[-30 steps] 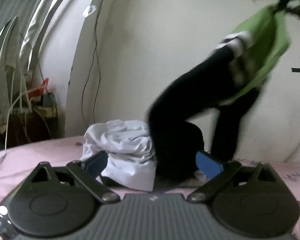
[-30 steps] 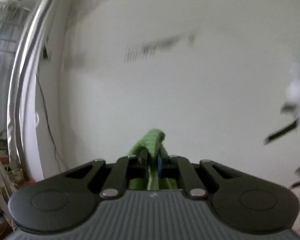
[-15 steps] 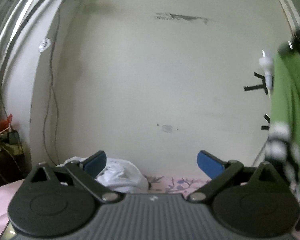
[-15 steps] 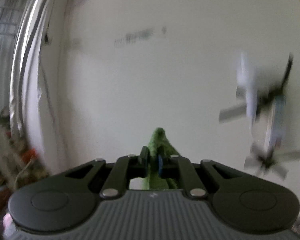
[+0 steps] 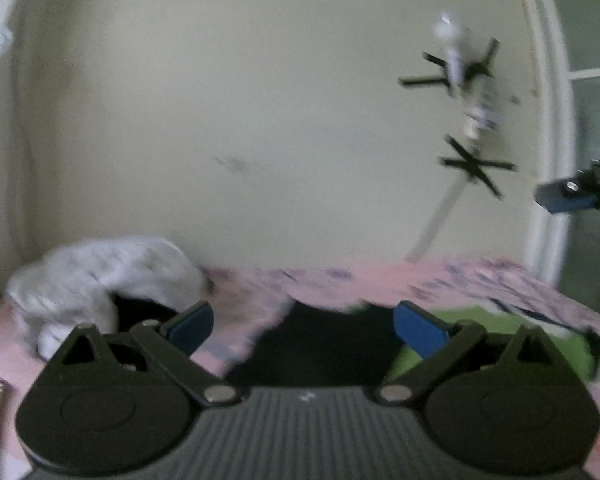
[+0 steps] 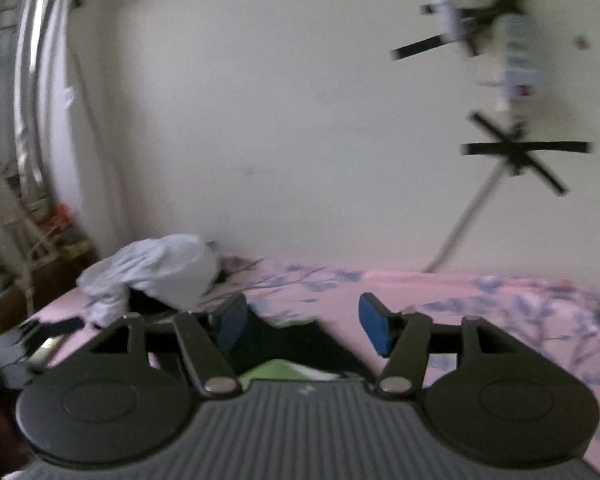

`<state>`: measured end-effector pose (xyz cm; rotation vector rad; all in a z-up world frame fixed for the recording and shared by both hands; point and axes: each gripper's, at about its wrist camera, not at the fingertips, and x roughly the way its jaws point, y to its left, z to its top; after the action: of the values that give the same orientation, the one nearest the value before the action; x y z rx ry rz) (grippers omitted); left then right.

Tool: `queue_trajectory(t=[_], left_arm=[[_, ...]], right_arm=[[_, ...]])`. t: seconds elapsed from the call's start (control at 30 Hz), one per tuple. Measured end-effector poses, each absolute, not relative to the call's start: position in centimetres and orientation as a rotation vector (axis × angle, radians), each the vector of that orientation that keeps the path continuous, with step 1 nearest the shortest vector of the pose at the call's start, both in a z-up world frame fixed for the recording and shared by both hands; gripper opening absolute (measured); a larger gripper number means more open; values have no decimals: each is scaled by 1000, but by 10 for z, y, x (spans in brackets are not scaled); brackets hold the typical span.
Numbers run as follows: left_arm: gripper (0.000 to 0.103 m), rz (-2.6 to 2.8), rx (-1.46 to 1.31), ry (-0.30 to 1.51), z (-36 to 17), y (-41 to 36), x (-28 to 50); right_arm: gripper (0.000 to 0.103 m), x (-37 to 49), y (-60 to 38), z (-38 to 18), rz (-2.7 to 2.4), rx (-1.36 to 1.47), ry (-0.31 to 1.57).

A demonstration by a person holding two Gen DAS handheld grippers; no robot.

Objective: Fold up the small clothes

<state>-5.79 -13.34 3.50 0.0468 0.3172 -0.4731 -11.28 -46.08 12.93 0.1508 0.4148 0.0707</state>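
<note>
Left gripper (image 5: pixel 303 330), bottom centre of the left wrist view: jaws spread wide, blue pads apart, nothing between them

Right gripper (image 6: pixel 303 330), bottom centre of the right wrist view: jaws parted, nothing pinched; they have just been opening and the pads press on no cloth; its tip also shows at the right edge of the left wrist view

Green and black garment (image 5: pixel 496 328), lower right of the left wrist view: lying on the bed just beyond both grippers, black part towards centre, green part to the right; seen low centre in the right wrist view, partly hidden behind the gripper body

Bed (image 6: pixel 480 300): pink sheet with blue floral print, across mid-frame

White clothes heap (image 6: pixel 160 268), centre left, near the wall: crumpled, dark cloth under it

Wall (image 5: pixel 260 100), behind: pale; blurred white object with black crossed strips, upper right
</note>
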Motion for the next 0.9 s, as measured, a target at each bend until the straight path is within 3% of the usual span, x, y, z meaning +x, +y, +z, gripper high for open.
queue_trajectory(t=[0.2,0.3,0.4,0.43,0.47,0.5,0.53,0.7,0.9], left_arm=[[100,-562,22,414,24,-139,-66],[100,-548,21,450,20,-131,-68],[100,-528,23,467,16,-130,-72],[100,-527,25,474,15,-128,-75],[100,-532,25,481,15,-128,-77],[100,-535,24,490,16,-130,-79],[100,-544,24,500,16,-130,-82],[100,-631,8,561,14,-142,-85],[101,-756,-15,653,2,-189,-74]], right_arm=[[61,-129,-447,103,184,35,497],[74,-130,-408,78,272,-140,538],[75,-119,-372,48,325,-297,572],[64,-113,-364,40,323,-343,563],[40,-105,-360,35,323,-375,560],[26,-96,-358,33,312,-399,554],[0,-86,-360,35,295,-397,539],[0,-54,-402,78,182,-160,442],[0,-50,-426,111,62,-120,349]])
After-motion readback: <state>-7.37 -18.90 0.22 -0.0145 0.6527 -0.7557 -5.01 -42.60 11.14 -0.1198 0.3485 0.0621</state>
